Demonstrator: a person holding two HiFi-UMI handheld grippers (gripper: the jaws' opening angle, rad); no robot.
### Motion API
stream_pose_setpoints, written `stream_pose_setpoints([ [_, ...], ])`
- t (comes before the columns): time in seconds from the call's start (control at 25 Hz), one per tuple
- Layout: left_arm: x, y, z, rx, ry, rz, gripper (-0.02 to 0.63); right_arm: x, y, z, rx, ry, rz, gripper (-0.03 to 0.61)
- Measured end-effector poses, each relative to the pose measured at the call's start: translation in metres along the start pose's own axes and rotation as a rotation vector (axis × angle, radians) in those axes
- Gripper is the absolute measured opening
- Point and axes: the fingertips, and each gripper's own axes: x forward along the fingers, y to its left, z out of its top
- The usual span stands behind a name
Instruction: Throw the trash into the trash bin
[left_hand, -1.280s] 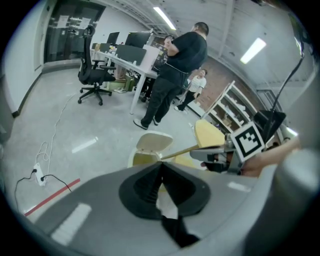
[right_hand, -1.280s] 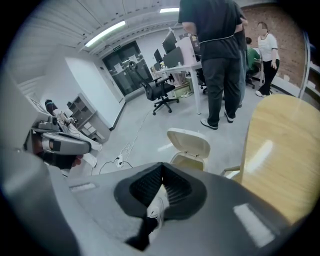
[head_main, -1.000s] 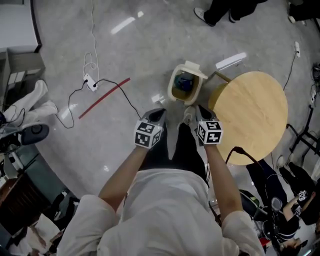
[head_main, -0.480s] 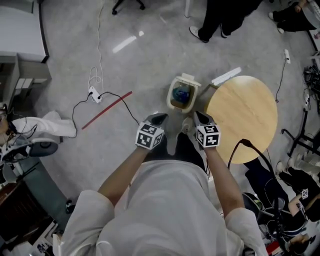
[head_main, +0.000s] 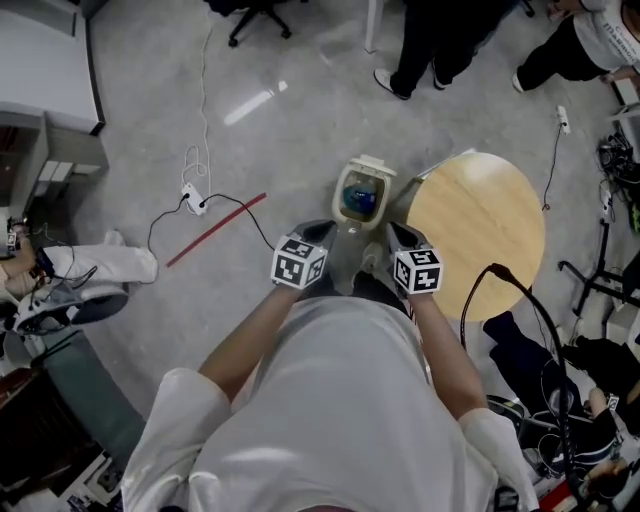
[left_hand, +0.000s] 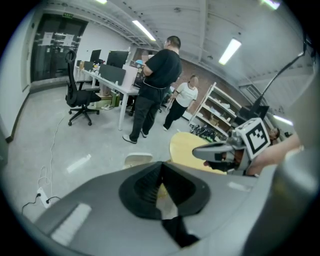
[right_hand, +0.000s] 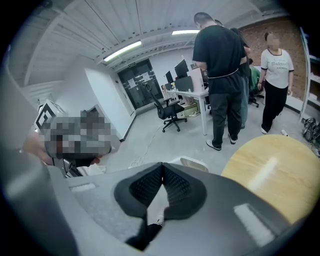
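Closest in, two bare forearms reach out from a white shirt (head_main: 340, 400), a gripper in each hand, side by side and pointing down at the floor. Left gripper (head_main: 319, 231): jaws pressed together at the tips, nothing between the pads, only floor showing through the gap below them. Right gripper (head_main: 399, 233): same story, jaws closed tip to tip and empty. Neither one is carrying anything.

Just beyond the fingertips, on the floor, stands the bin (head_main: 368, 163), lid off, mouth up. Down inside it sits something blue (head_main: 360, 195), which reads as the trash, already in. So, by my call, the drop itself looks done and both grippers are clear above the bin, not touching it.

To the right, just beside the bin, the round table (head_main: 485, 235), and its top looks bare from here. To the left, well apart, a red strip (head_main: 216, 230) and a black cable (head_main: 240, 206) running to a power strip (head_main: 191, 197). Further out, people standing (head_main: 420, 45) near desks.

Next move? If there's more rubbish, it isn't in these views, so it calls for a look around first, then jaws parted before any new pickup. Otherwise this one looks finished.
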Motion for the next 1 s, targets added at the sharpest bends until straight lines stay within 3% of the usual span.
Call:
stream_pose_setpoints([
  [0.28,-0.015,-0.010,0.010,0.060,-0.048,0.004,0.003,-0.019,0.009,0.016,-0.009,-0.055,0.001,0.001],
  [0.8,-0.030,-0.014,0.048,0.076,-0.093,0.000,0.003,-0.043,0.019,0.045,-0.046,-0.102,0.000,0.002],
  [1.0,-0.028,-0.013,0.043,0.075,-0.088,-0.003,0.003,-0.041,0.022,0.039,-0.047,-0.100,0.003,0.002],
])
